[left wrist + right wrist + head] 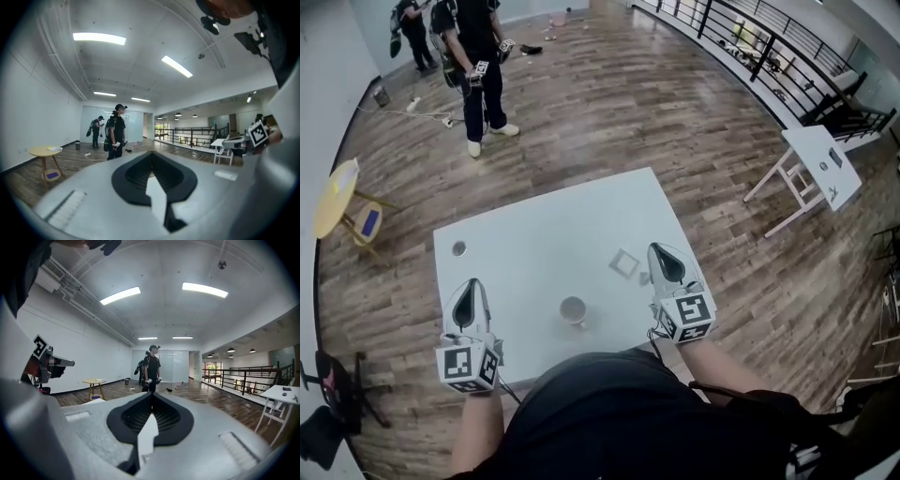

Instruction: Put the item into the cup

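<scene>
A small round cup [573,309] stands open on the white table [534,234], near its front edge. A flat square grey item [624,262] lies to the cup's right and a little further back, with a tiny pale piece [644,277] next to it. My right gripper [660,250] hovers just right of that item with its jaws together, and in the right gripper view [151,397] nothing shows between the pads. My left gripper [472,287] is at the table's front left, well left of the cup. It is shut and empty in the left gripper view [151,157].
A small dark round thing [458,248] lies at the table's far left. A person [478,66] stands on the wood floor beyond the table. A yellow round side table [337,192] is at the left, a white folding table [820,169] at the right, and a railing [769,47] beyond it.
</scene>
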